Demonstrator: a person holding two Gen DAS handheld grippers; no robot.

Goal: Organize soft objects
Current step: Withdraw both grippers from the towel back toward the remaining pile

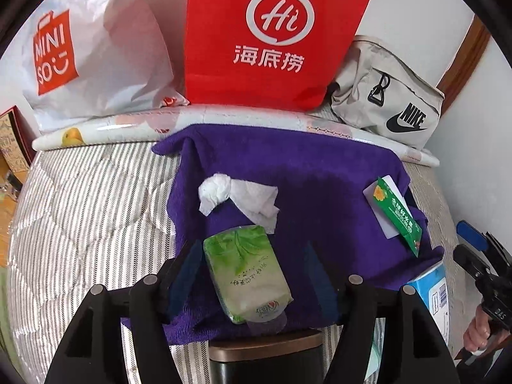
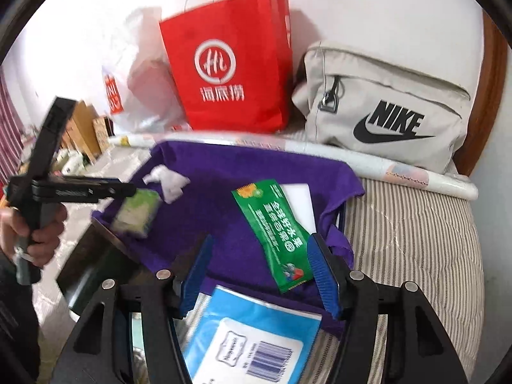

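A purple towel [image 1: 288, 166] covers the grey-and-white striped bed [image 1: 80, 198]; on the towel lie a pale green tissue pack [image 1: 246, 272], white crumpled tissue [image 1: 236, 198] and a green sachet [image 2: 272, 233]; behind the towel stand a red paper bag [image 1: 272, 38] and a beige bag [image 2: 384, 105] with a black logo

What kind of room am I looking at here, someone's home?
Most likely a bedroom at home. The things lie on a striped quilted mattress with a wooden bed frame curving behind it, and shopping bags such as the red paper bag and a grey Nike bag lean against the wall.
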